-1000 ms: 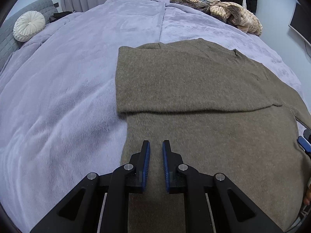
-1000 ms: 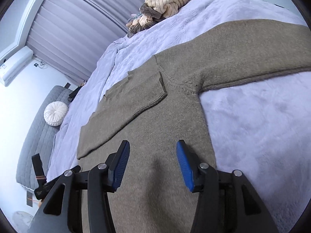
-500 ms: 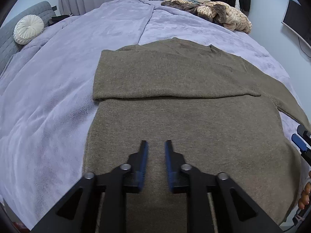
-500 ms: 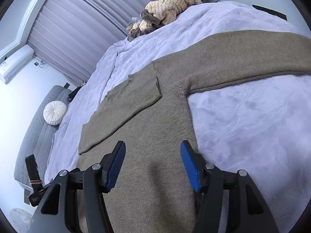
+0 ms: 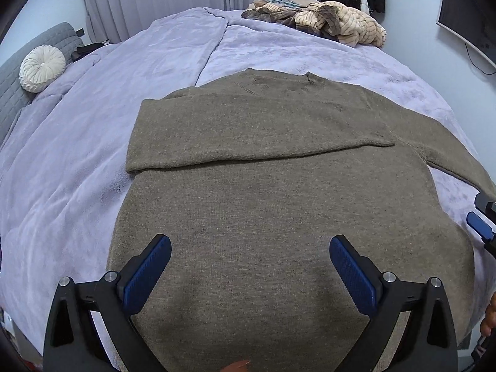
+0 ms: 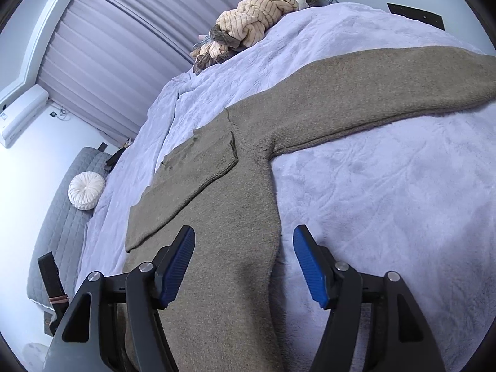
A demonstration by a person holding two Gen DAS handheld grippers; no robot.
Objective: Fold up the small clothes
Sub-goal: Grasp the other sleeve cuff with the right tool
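Observation:
An olive-brown knit sweater (image 5: pixel 272 204) lies flat on the lavender bedspread (image 5: pixel 77 161). One sleeve (image 5: pixel 248 136) is folded across its chest. The other sleeve (image 6: pixel 372 93) stretches out to the right on the bed in the right wrist view. My left gripper (image 5: pixel 249 266) is open and empty above the sweater's lower body. My right gripper (image 6: pixel 243 263) is open and empty over the sweater's right side edge (image 6: pixel 272 235) near the hem. The right gripper's blue fingertip (image 5: pixel 479 224) shows at the right edge of the left wrist view.
A pile of beige and brown clothes (image 5: pixel 322 21) lies at the far end of the bed, also in the right wrist view (image 6: pixel 248 31). A round white cushion (image 5: pixel 42 68) sits on a grey sofa (image 6: pixel 59 223) at the left. A monitor (image 5: pixel 465 21) hangs at the right.
My left gripper has opened wide from nearly shut and pulled back toward the sweater's hem. My right gripper has stayed open and drifted slightly along the sweater's right edge.

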